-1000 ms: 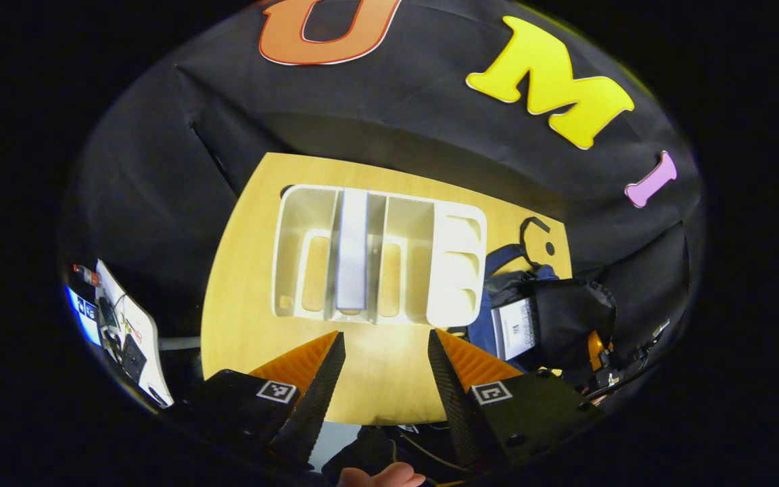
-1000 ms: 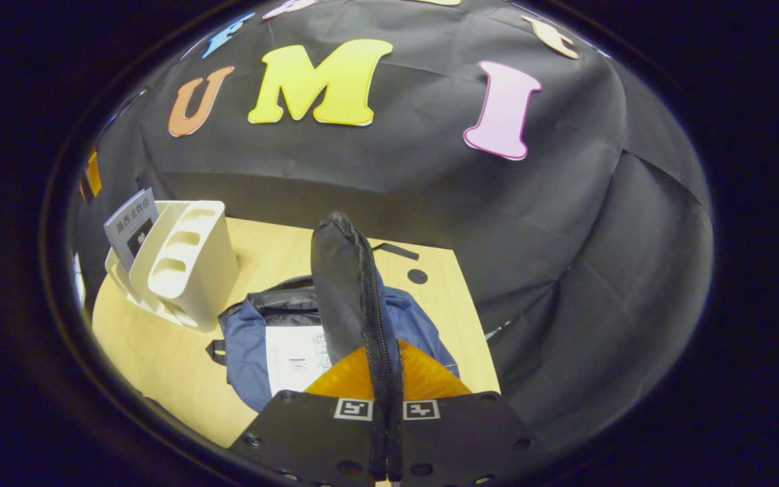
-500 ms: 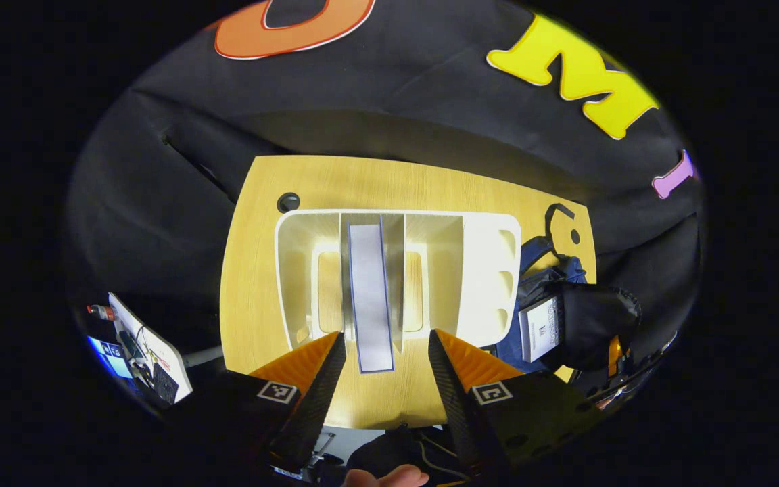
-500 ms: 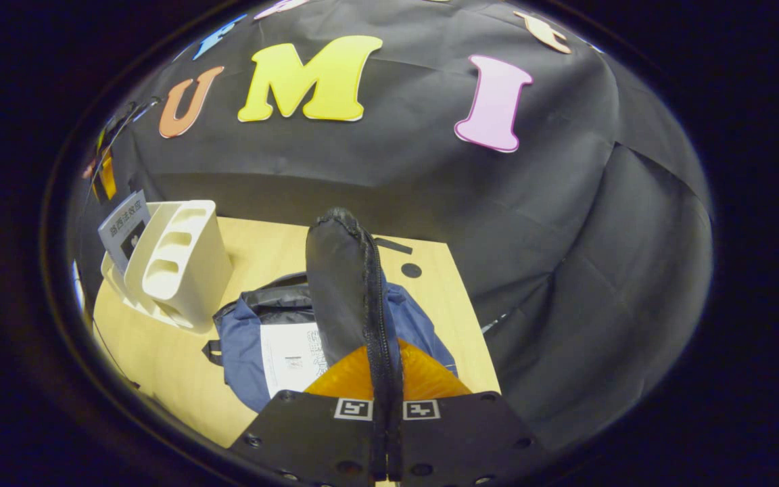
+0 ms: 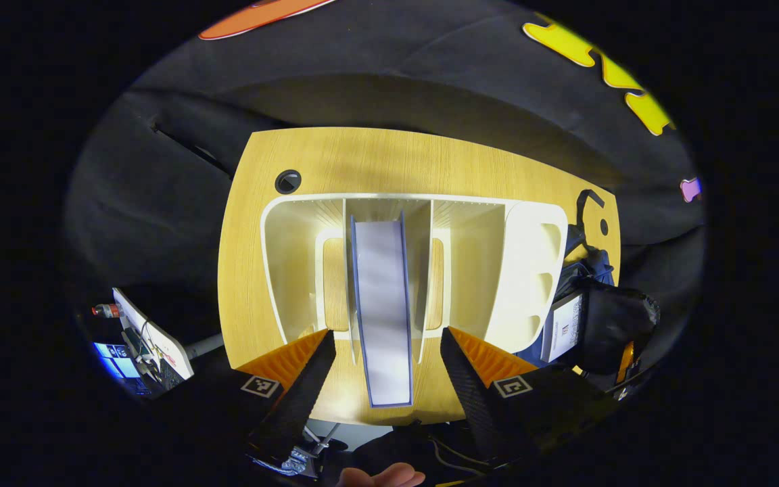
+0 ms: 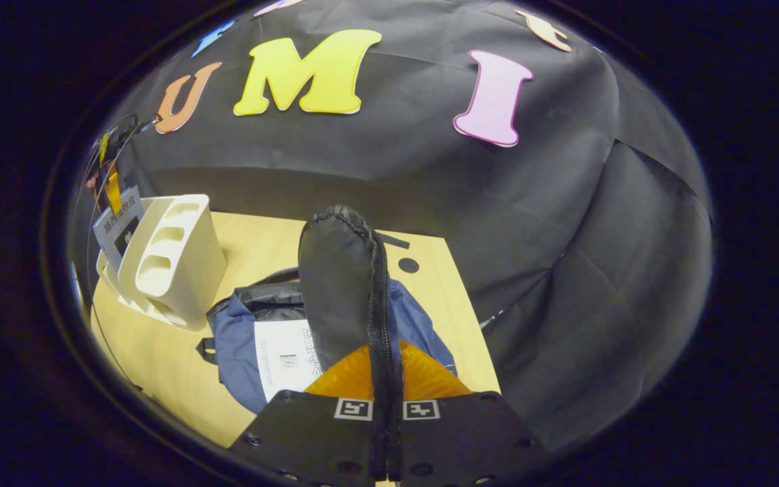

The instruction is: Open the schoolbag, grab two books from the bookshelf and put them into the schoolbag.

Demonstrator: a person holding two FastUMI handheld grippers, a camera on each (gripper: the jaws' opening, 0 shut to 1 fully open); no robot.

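hovering spread above the bookshelf (image 5: pixel 531 270), the left claw (image 5: pixel 386 379) straddles the upright book (image 5: pixel 379 304), its long edge running between the fingers; the right claw (image 6: pixel 387 433) pinches the schoolbag flap (image 6: pixel 339 284).

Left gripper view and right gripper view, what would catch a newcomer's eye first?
In the left gripper view, a book stands upright in the middle slot of the white bookshelf, lined up between the open left gripper. In the right gripper view, the right gripper pinches the schoolbag's black flap upward, with another book already inside.
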